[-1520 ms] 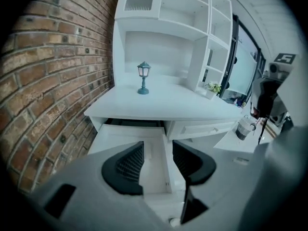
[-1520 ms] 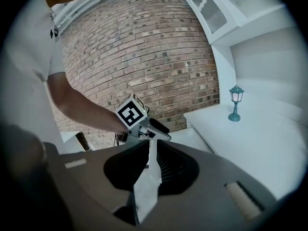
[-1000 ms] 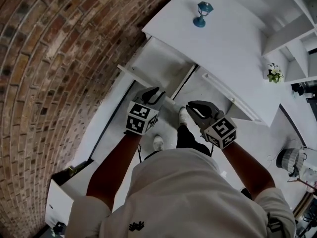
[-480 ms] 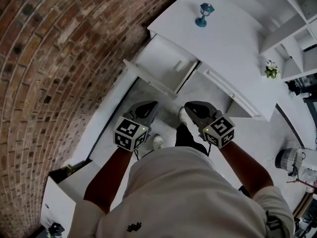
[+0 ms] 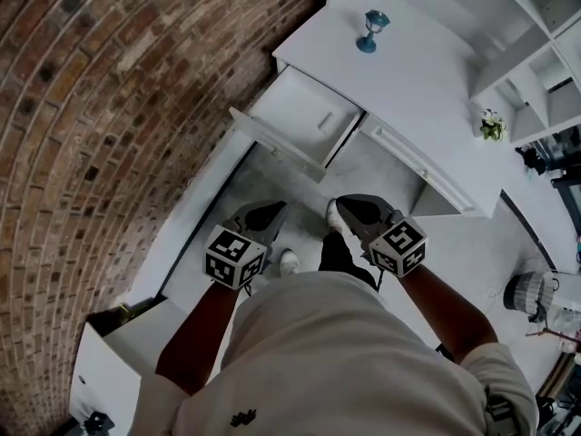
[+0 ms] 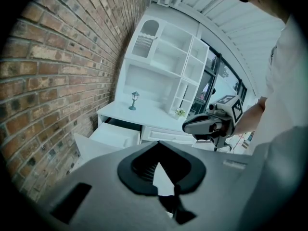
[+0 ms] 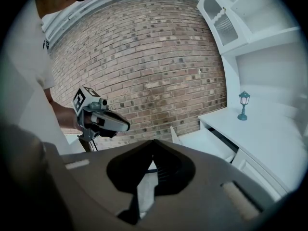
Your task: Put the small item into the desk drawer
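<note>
The small item, a teal lantern figurine (image 5: 370,30) (image 6: 134,100) (image 7: 244,105), stands upright on the white desk top (image 5: 427,80). Below it, the desk's left drawer (image 5: 304,118) (image 6: 115,134) (image 7: 204,141) is pulled out, and nothing shows inside it. My left gripper (image 5: 274,208) (image 6: 158,144) hangs shut and empty over the floor, short of the drawer's front. My right gripper (image 5: 342,203) (image 7: 153,142) is level with it on the right, also shut with nothing between its jaws. Each gripper shows in the other's view: right gripper (image 6: 192,126), left gripper (image 7: 125,125).
A brick wall (image 5: 109,107) runs along the left, close to the drawer's side. A white shelf unit (image 5: 545,71) with a small potted plant (image 5: 493,127) rises behind the desk. The person's shoes (image 5: 289,262) stand on the pale floor. A low white cabinet (image 5: 118,343) sits at lower left.
My left gripper has drawn back from the drawer's front toward the person's body. The drawer stands further out than before. My right gripper has hardly moved.
</note>
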`<state>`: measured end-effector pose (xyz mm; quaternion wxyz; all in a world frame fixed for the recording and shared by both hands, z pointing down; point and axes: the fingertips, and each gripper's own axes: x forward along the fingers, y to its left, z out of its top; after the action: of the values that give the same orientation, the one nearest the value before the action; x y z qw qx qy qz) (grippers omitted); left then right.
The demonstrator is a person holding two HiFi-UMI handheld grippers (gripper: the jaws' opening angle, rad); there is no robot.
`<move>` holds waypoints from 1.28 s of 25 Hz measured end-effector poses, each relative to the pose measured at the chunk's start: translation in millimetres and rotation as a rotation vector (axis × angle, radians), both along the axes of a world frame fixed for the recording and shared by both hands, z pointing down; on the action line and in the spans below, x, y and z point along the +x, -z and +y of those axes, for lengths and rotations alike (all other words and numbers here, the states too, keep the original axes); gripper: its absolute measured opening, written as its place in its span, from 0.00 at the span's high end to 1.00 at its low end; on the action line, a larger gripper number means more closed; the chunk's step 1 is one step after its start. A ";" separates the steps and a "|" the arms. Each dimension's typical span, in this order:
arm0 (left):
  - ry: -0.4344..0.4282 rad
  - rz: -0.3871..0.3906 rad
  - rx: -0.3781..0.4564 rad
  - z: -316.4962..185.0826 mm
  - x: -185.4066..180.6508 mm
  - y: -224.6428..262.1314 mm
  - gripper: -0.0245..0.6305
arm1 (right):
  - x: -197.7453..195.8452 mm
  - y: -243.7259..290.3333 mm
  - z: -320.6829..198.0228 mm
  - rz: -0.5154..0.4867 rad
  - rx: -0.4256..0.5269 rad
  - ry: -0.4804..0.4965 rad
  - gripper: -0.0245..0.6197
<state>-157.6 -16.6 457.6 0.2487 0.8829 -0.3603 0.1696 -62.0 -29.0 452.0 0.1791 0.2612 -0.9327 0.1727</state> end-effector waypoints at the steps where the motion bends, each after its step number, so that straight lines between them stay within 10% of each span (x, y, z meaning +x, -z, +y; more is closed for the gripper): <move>1: -0.002 -0.001 0.000 2.5 -0.6 0.1 0.96 | -0.8 0.2 2.4 -0.001 0.000 0.001 0.95; 32: -0.056 -0.026 0.032 24.6 -12.6 11.2 0.96 | -18.9 17.4 25.2 0.012 0.041 0.024 0.95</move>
<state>-170.1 8.1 446.4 0.2251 0.8943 -0.3413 0.1820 -80.9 -3.8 434.6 0.1814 0.2549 -0.9379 0.1498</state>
